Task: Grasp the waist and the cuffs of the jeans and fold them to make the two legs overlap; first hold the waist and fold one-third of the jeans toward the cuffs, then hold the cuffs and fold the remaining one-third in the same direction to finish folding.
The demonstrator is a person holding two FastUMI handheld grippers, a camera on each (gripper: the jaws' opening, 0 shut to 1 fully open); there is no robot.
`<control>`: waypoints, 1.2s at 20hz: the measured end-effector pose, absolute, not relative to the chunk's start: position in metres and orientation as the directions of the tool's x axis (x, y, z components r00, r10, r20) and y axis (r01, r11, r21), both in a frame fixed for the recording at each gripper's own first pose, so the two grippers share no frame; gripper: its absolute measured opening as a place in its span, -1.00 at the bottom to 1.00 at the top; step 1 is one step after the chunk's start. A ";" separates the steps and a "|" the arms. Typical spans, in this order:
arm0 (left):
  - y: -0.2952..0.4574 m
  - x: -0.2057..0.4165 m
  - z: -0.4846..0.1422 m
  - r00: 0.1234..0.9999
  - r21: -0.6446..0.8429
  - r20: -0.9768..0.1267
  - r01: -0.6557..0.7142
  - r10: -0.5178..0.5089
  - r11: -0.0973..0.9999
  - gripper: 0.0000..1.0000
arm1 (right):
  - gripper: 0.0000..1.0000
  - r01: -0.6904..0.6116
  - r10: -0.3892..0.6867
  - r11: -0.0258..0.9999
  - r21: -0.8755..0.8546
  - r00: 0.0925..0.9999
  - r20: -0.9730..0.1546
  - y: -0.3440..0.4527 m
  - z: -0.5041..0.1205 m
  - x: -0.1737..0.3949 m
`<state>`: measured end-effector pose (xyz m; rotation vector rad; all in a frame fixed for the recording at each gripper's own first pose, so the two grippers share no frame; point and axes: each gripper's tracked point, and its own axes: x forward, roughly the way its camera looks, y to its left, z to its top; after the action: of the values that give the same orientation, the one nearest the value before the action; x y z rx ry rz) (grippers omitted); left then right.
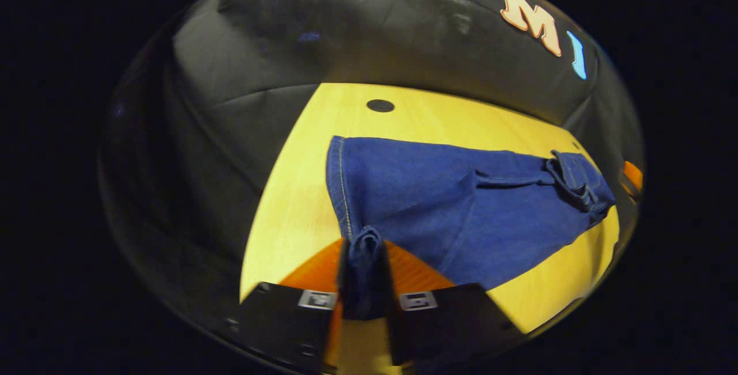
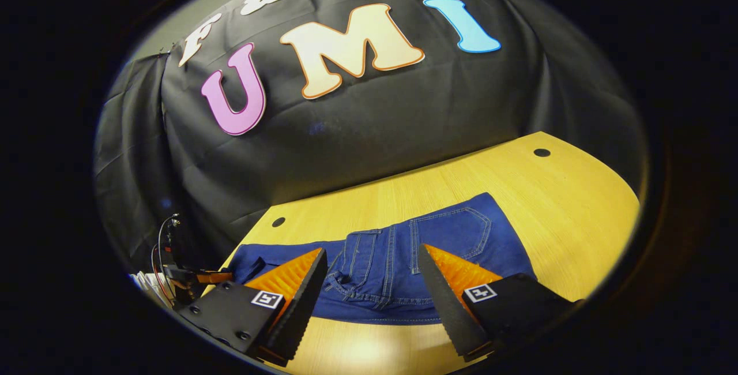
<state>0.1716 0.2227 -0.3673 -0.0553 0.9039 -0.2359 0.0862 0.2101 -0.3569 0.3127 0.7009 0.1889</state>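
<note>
Both grippers were over a yellow wooden table, and each view told its own part.

In the left gripper view, the left gripper (image 1: pixel 364 274) had its two fingers drawn in tight on a bunched fold of the jeans (image 1: pixel 461 202), with the cloth standing up between them as a narrow ridge. It looked like the cuff end, as the hem with its pale stitching ran away from the fingers along the near left edge. From there the jeans lay flat across the table (image 1: pixel 300 190) and stretched off to the right, where the waist with its belt loops (image 1: pixel 576 182) sat near the far edge. A small dark round hole (image 1: pixel 380 105) marked the tabletop beyond the cloth. Black wrinkled cloth (image 1: pixel 259 75) hung behind and to the left of the table as the booth wall.

In the right gripper view, the right gripper (image 2: pixel 372 294) stood wide open, with its fingers well apart and nothing held between them. The waist end of the jeans (image 2: pixel 392 271) lay on the table just under and ahead of the gap, back pocket (image 2: pixel 455 233) up and to the right. Bare tabletop (image 2: pixel 576 213) spread to the right and behind, with one dark hole (image 2: pixel 542 152) at the far right and another (image 2: pixel 278 221) at the far left. The black cloth wall (image 2: pixel 375 127) rose behind. Some wires and a dark stand (image 2: pixel 173 265) showed at the left edge, too small to make out.
</note>
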 end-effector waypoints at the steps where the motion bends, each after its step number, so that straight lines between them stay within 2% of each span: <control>1: 0.223 0.176 -0.366 0.600 -0.146 -0.769 0.168 -0.219 0.975 -0.75 | 0.96 -0.074 0.283 0.934 0.350 0.750 -0.597 0.211 -0.355 0.087; 2: 0.224 0.176 -0.369 0.594 -0.146 -0.779 0.141 -0.202 0.979 -0.92 | 0.95 -0.077 0.290 0.932 0.355 0.747 -0.598 0.210 -0.354 0.087; 3: 0.224 0.176 -0.368 0.591 -0.139 -0.787 0.111 -0.178 0.984 -1.00 | 0.95 -0.081 0.297 0.929 0.362 0.748 -0.594 0.208 -0.350 0.088; 6: 0.215 0.177 -0.344 0.606 -0.123 -0.781 0.095 -0.155 0.988 -1.00 | 0.95 -0.108 0.313 0.925 0.364 0.759 -0.571 0.199 -0.331 0.092; 14: 0.124 0.173 -0.237 0.680 -0.184 -0.688 0.173 -0.253 0.967 -1.00 | 0.95 -0.170 0.354 0.916 0.363 0.767 -0.535 0.152 -0.295 0.094; 24: 0.001 0.174 -0.176 0.708 -0.229 -0.625 0.238 -0.330 0.944 -1.00 | 0.95 -0.173 0.382 0.900 0.400 0.755 -0.533 0.082 -0.282 0.081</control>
<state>0.1736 0.0012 -0.1762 -0.1348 0.7190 -0.3163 0.0811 0.0821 -0.2819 0.3394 0.6483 0.3087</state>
